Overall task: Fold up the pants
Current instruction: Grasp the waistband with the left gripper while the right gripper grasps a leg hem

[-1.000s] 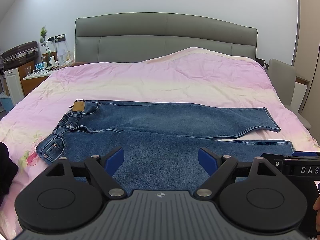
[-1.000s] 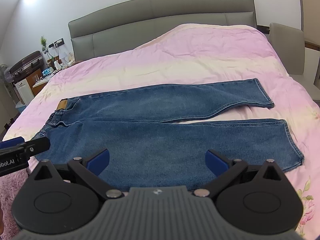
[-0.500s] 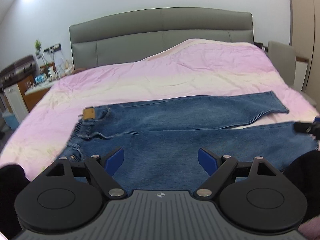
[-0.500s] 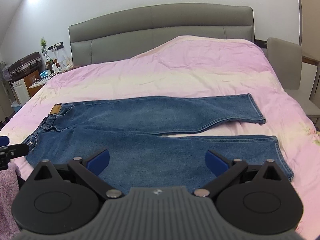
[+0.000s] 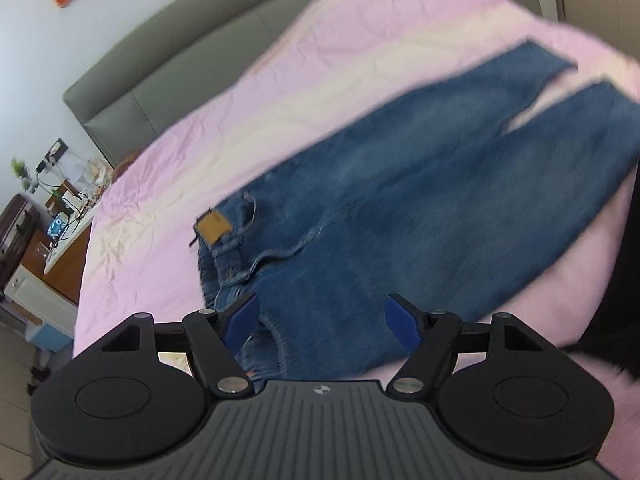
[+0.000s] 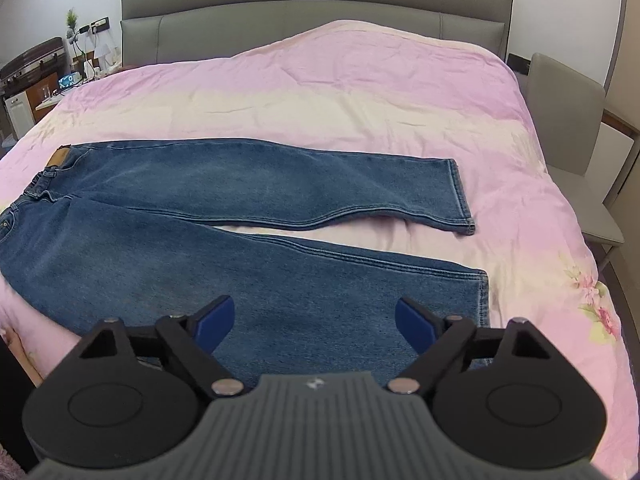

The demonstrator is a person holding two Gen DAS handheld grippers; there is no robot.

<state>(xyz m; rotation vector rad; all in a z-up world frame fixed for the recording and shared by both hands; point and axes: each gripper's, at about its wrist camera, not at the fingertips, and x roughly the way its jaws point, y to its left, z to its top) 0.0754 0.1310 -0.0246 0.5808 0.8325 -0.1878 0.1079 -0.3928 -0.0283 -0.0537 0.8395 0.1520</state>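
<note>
Pink bedding (image 6: 340, 92) covers a wide bed with a grey padded headboard (image 6: 280, 8) across the top of the right wrist view, and a cluttered nightstand (image 6: 52, 84) sits at the upper left. Blue jeans (image 6: 256, 216) lie flat and unfolded across the middle of that frame, waistband with its tan patch (image 6: 58, 157) at the left edge, both legs running toward the right, a strip of bedding showing between them. Low in the frame, the right gripper (image 6: 310, 322) hangs over the nearer leg close to its hem, blue pads spread wide with nothing between them. In the blurred, tilted left wrist view, the left gripper (image 5: 322, 316) is over the waist end of the jeans (image 5: 400, 216), jaws likewise wide and holding nothing. A grey chair (image 6: 576, 128) stands at the right edge beside the bed.
</note>
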